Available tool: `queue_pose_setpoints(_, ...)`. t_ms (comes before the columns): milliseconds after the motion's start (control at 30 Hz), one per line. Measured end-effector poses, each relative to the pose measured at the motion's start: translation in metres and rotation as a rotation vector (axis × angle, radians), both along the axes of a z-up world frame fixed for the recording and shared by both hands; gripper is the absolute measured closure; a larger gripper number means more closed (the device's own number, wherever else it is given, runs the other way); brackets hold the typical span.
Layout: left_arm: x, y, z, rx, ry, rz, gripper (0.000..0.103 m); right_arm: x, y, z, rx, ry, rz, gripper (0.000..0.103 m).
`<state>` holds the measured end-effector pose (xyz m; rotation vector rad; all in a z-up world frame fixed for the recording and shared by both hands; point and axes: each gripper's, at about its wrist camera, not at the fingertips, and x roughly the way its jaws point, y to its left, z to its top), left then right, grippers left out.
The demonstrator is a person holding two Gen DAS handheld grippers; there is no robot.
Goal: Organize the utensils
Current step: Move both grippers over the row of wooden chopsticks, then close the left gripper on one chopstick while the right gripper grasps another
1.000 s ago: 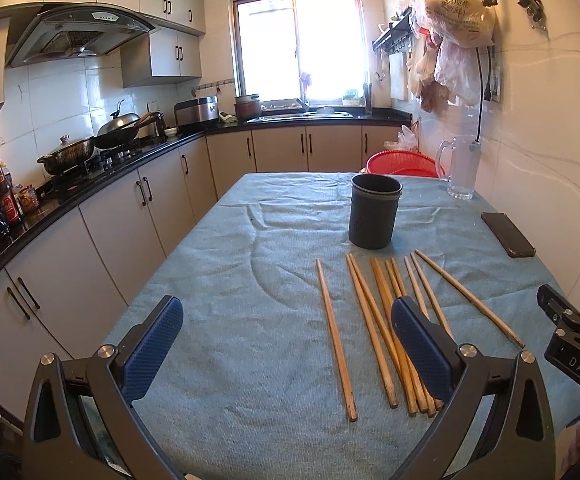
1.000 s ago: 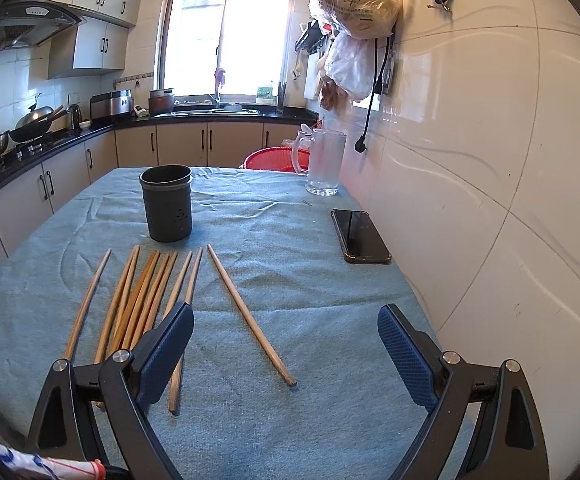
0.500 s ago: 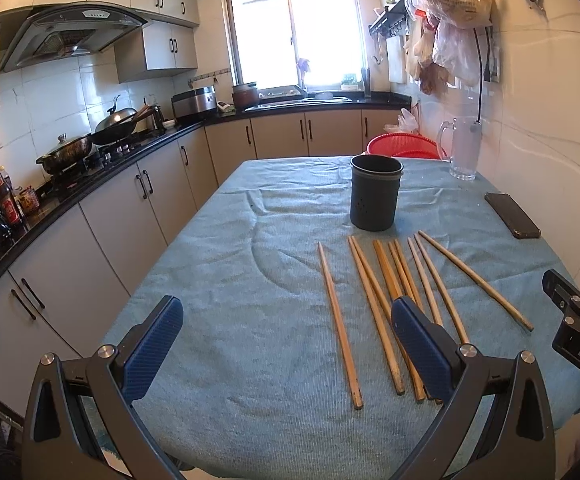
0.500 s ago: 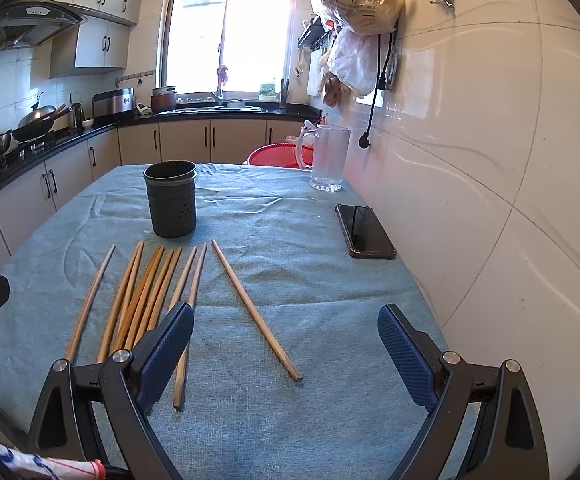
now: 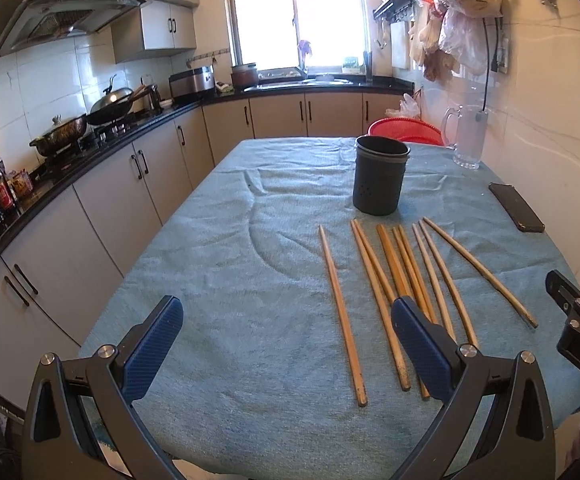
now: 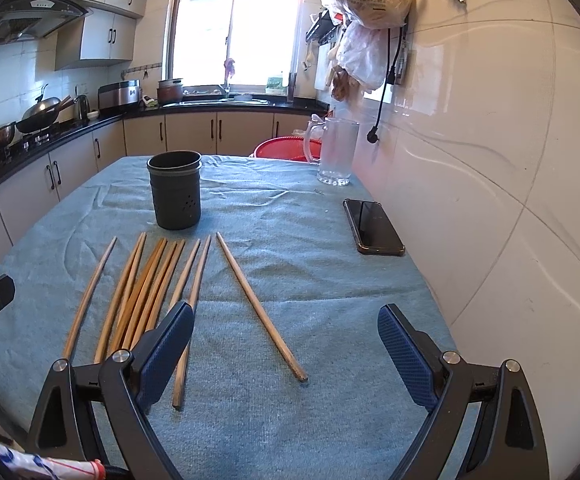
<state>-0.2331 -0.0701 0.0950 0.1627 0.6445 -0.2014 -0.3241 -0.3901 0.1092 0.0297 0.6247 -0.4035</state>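
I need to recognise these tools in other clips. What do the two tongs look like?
Both the left tongs and the right tongs have black angular frames, silver bolts and blue textured pads. The right one's side reads "DAS". A white, blue-patterned sleeve shows.

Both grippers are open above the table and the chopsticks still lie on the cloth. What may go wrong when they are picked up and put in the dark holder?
1. The chopsticks lie close together, some touching, so the jaws may take several or push neighbours away.
2. The holder stands free on the wrinkled cloth; a slanted chopstick may tip it.
3. The phone lies beside the rightmost chopstick; a wide swing might strike it.
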Motion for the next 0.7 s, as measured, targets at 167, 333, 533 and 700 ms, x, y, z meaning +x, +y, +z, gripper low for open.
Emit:
queue_pose_setpoints(167, 0.018, 0.009, -0.003, -0.015, 0.041, 0.028, 0.0, 0.012, -0.012, -0.001, 0.024, 0.022, 0.053, 0.007)
queue_pose_setpoints(333, 0.049, 0.01, -0.006, -0.079, 0.15, -0.024, 0.0, 0.04, -0.032, -0.006, 0.087, 0.088, 0.155, 0.008)
queue_pose_setpoints(533, 0.096, -0.012, -0.027, -0.087, 0.336, -0.111, 0.037, 0.089, -0.056, -0.02, 0.161, 0.207, 0.265, 0.028)
queue_pose_setpoints(700, 0.128, -0.024, -0.054, -0.103, 0.479, -0.108, 0.053, 0.13, -0.063, -0.042, 0.233, 0.331, 0.355, 0.039)
